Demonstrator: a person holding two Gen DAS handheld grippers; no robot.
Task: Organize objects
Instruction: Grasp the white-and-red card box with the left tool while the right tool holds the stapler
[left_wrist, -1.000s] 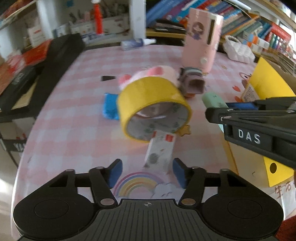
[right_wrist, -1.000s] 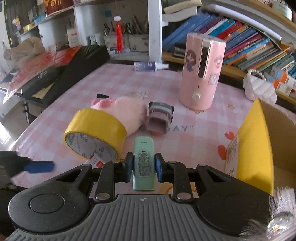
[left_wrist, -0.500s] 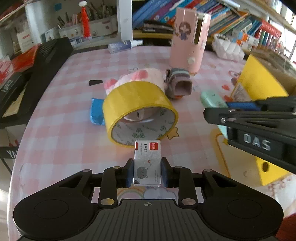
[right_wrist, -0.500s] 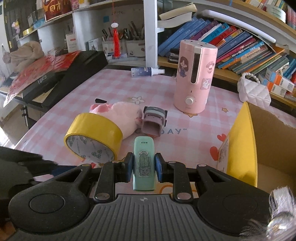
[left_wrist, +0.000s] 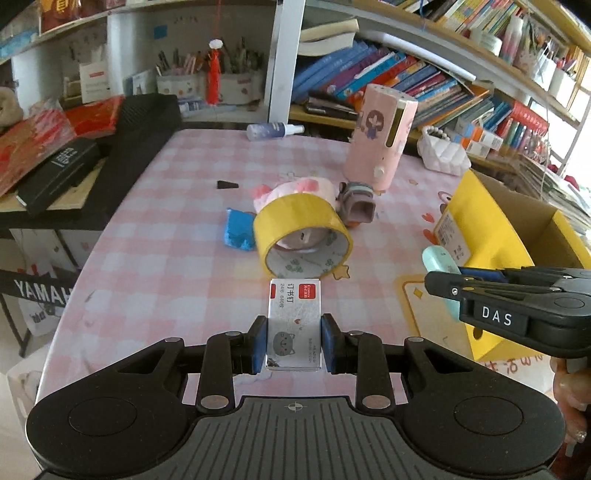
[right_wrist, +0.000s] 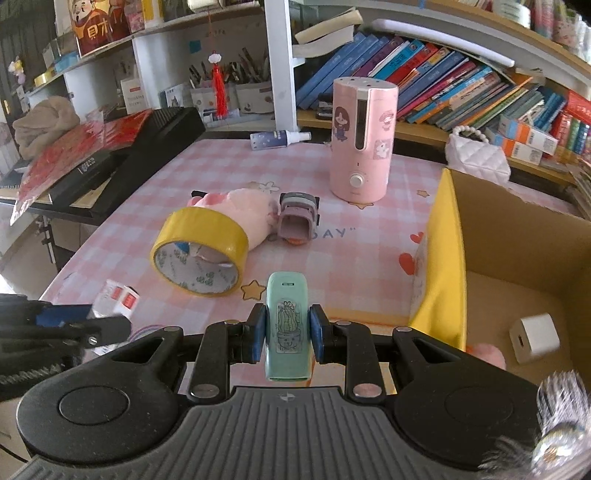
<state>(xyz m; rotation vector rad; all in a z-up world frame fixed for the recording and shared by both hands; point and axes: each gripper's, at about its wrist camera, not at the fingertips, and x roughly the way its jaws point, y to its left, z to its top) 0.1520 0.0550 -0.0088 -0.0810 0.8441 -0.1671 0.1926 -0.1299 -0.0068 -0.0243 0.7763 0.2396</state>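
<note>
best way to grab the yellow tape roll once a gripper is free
Pinch the wall of the yellow tape roll at its top arc, one finger inside the core, coming from the near side. It rests on its edge, tilted back on the pink plush, open core facing the grippers.

A: Item: tape roll (left_wrist: 303, 229), glossy yellow plastic film; staple box (left_wrist: 294, 325), printed glossy card.

B: Noted. Carton (right_wrist: 517, 258), matt brown cardboard; plush toy (right_wrist: 243, 214), soft pink fabric; tablecloth (left_wrist: 166, 240), smooth sheen.
</note>
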